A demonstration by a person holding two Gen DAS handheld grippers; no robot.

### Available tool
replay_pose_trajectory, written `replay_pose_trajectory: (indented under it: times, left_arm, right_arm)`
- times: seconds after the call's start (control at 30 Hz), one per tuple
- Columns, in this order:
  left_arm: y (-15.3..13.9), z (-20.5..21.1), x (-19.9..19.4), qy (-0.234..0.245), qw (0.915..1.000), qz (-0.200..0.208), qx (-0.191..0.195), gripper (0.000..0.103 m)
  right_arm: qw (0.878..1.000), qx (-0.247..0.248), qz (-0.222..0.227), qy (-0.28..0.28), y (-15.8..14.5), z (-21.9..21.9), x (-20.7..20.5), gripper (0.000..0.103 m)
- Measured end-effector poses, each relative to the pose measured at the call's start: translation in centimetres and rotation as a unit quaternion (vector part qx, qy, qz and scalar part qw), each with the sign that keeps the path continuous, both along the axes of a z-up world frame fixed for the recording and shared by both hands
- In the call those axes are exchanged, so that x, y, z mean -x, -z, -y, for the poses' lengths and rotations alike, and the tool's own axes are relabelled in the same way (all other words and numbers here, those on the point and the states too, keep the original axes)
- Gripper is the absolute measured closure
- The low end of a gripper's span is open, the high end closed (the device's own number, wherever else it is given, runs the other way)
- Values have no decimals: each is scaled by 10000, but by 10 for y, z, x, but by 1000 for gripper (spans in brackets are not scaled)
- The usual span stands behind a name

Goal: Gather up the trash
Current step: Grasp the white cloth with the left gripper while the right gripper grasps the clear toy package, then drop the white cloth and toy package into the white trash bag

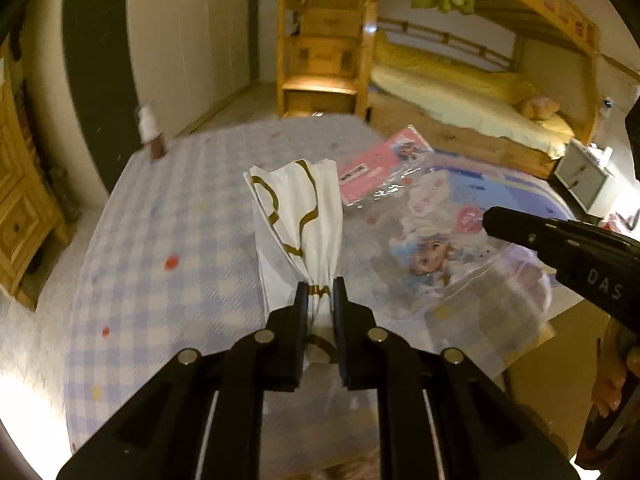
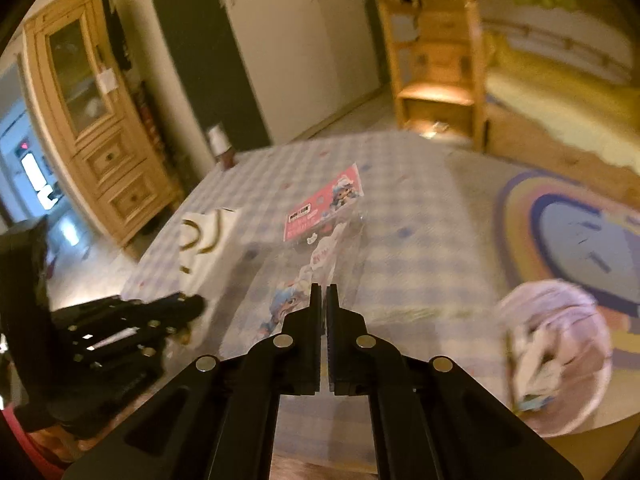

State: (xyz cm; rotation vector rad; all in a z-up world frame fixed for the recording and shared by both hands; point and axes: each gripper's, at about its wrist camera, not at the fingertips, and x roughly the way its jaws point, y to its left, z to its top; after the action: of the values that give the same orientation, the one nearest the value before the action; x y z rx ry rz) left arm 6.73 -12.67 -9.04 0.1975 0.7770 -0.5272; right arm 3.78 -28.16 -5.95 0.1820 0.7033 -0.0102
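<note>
A small bottle (image 1: 151, 136) stands at the far left corner of the checked counter (image 1: 168, 216). Right of it, near the middle, the left gripper (image 1: 320, 294) has its jaws pinched tight on the gathered near end of a white napkin with gold lines (image 1: 298, 216); the napkin's long axis runs away from the gripper toward the far edge, fanning wider there. Just right of the napkin lies a clear plastic toy wrapper (image 1: 424, 216) with a pink card at its far end, stretching back toward the near right edge. The right gripper (image 2: 323, 292) sits over the wrapper's near end with jaws closed to a sliver; motion blur and the clear film make it impossible to say whether any plastic is caught between them, so I judge it empty. Off the counter's right edge, low on the rug, a pale lined bin (image 2: 560, 356) holding scraps waits, nearer the right gripper, its lower rim cut off by the gripper body.
</note>
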Motion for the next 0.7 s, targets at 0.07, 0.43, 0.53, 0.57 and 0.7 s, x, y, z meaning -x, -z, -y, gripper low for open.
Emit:
replay_pose_trajectory:
  times: [0.07,0.43,0.53,0.57,0.7]
  left_arm:
    - [-9,15,4,139,9999,92,-20,92]
    - [-15,122,35,1167,9928,284,5,91]
    - [-11,143,42,1366,9902,285,-28,91]
    - [-9,149,43,1428,9894,264,-34,91]
    - [-3,164,45,1575,9873,192,-91,91]
  right_arm:
    - [9997,142,56,165,-6,8,7,101]
    - [9858,675,-98,1535,-7,99,68,101]
    - [9788,816,-299,1853,2,122,76,100]
    - [9768,872,-355,1925,4,125,77,100]
    - [9683,900,-722,2217,27,156,78,98]
